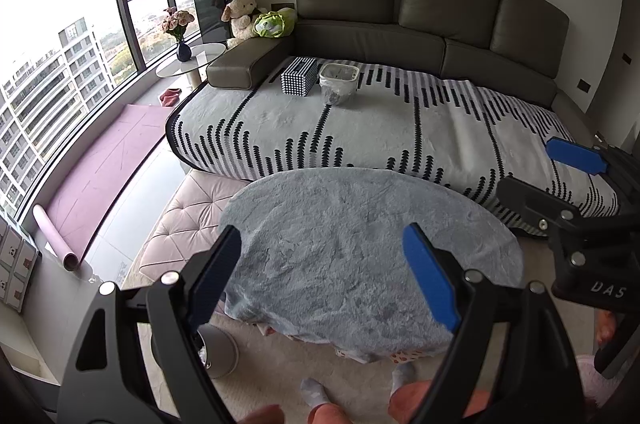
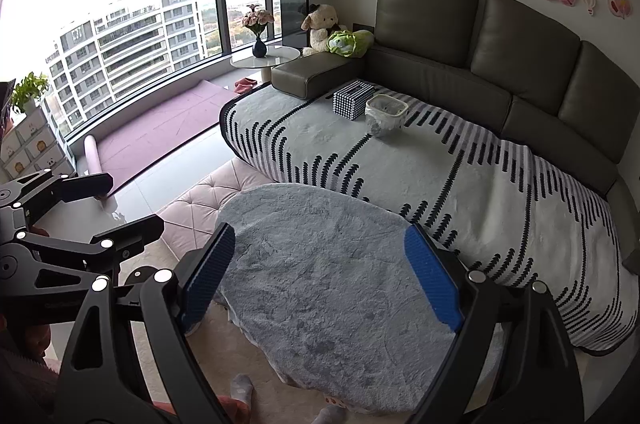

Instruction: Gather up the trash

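A small white bin (image 1: 338, 80) (image 2: 386, 114) lined with a clear bag stands on the striped blanket (image 1: 360, 132) (image 2: 460, 184) over the sofa seat, beside a black-and-white dotted tissue box (image 1: 299, 76) (image 2: 354, 100). My left gripper (image 1: 320, 236) (image 2: 128, 202) hangs open above a grey fluffy table cover (image 1: 360, 264) (image 2: 340, 284), nothing between its blue pads. My right gripper (image 2: 320, 234) (image 1: 548, 172) hovers open over the same cover, to the right of the left one, also holding nothing.
A pink tufted ottoman (image 1: 188, 220) (image 2: 200, 204) sits left of the covered table. A round floor bin (image 1: 218, 348) shows behind the left finger. The person's socked feet (image 1: 316, 392) are below. A round side table with a vase (image 1: 184, 50) stands by the window, near plush toys (image 1: 240, 14).
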The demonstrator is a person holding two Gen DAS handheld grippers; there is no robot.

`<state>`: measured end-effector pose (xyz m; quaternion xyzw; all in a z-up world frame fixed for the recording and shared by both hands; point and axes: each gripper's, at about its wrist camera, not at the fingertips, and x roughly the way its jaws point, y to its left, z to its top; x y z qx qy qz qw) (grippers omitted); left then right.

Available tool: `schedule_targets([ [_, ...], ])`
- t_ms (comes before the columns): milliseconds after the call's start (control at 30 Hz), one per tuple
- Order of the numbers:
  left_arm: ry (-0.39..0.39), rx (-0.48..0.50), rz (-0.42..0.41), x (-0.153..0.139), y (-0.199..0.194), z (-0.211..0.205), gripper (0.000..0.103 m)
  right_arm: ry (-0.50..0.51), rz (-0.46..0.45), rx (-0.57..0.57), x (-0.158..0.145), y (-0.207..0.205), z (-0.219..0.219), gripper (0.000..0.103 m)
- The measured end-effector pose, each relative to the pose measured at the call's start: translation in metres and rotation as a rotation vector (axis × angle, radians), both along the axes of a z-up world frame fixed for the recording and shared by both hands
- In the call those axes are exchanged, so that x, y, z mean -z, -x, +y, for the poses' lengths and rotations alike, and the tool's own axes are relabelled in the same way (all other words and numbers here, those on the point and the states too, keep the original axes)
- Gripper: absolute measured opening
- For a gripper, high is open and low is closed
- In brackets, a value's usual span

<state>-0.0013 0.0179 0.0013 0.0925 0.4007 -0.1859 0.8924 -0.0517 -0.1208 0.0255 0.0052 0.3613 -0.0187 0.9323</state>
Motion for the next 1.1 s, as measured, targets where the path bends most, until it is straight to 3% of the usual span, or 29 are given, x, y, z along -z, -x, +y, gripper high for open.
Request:
schedule_targets([
  [1100,0.002,0.004,-0.005,-0.0021,-0.0005,-0.0018,0.083,-0.002,-0.002,-0.001,-0.0008,-0.0003,0.0008,0.083],
])
